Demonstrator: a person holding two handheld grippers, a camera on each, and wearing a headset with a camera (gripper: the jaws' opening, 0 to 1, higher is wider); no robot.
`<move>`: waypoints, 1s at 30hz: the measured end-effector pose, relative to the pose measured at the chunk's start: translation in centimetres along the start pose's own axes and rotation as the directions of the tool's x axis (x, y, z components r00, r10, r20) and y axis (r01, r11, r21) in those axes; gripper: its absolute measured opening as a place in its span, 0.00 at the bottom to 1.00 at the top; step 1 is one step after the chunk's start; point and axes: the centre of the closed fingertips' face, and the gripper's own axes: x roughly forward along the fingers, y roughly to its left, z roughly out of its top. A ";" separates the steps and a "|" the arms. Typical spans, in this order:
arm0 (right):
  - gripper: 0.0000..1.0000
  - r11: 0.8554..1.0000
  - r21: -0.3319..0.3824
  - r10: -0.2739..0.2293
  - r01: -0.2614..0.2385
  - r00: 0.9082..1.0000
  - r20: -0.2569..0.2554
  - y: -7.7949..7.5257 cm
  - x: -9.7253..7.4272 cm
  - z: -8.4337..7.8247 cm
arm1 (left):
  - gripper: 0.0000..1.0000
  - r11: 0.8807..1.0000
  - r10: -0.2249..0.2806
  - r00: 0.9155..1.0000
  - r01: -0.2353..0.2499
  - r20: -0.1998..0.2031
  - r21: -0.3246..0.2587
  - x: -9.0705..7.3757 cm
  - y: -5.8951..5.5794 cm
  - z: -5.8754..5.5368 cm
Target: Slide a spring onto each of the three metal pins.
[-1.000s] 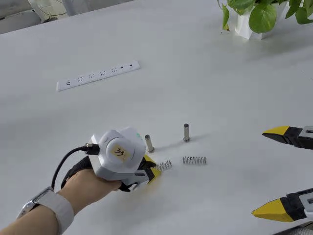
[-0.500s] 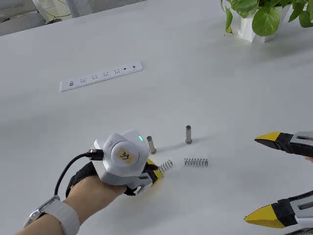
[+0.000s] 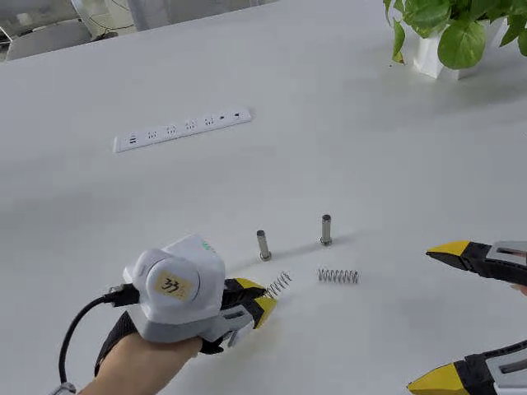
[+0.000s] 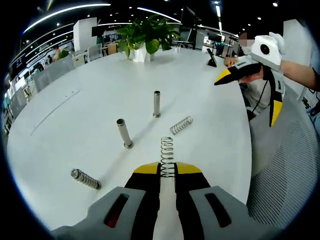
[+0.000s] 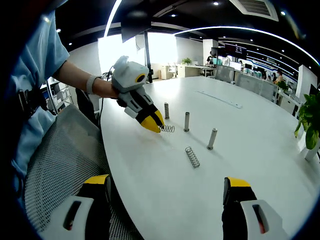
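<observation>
The left gripper [image 3: 265, 301] sits low over the white table [image 3: 346, 148] at the near edge, held in a hand [image 3: 144, 362]. Its jaws are clenched on 1 end of the held spring [image 4: 167, 152], which sticks straight out ahead of the yellow tips. In the head view the spring's free end lies near the base of the near pin [image 3: 263, 245], apart from it.

2 bare pins stand upright: the near pin, and the far pin [image 3: 326, 230] to its right. The loose spring [image 3: 338, 276] lies flat on the table in front of the far pin and to the right of the held spring, touching neither.

In the left gripper view a 3rd pin, the sprung pin [image 4: 84, 178], shows to the left of the jaws with a spring coiled around it. The right gripper view shows it upright, just behind the left gripper.

The right gripper [image 3: 420, 318] hovers at the right edge of the head view, well apart from the pins. Its jaws are spread wide and grasp nothing.

A strip [image 3: 183, 130] of sockets lies far back on the left of the table, and a plant [image 3: 449, 33] in a white pot stands at the far right corner.
</observation>
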 end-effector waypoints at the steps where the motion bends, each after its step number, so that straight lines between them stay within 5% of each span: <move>1: 0.93 1.000 -0.005 0.005 -0.005 1.000 -0.002 0.2 0.1 0.1 | 0.07 1.000 0.007 1.000 -0.007 0.006 0.004 -0.4 0.0 0.1; 20: 0.92 0.991 -0.108 0.079 -0.082 0.996 -0.032 0.9 1.1 2.5 | 0.07 0.998 0.040 0.997 -0.044 0.071 0.046 -5.0 -0.2 1.5; 30: 0.89 0.969 -0.206 0.133 -0.139 0.990 -0.042 1.8 2.5 5.2 | 0.07 0.996 0.047 0.996 -0.053 0.082 0.071 -5.9 -0.7 1.7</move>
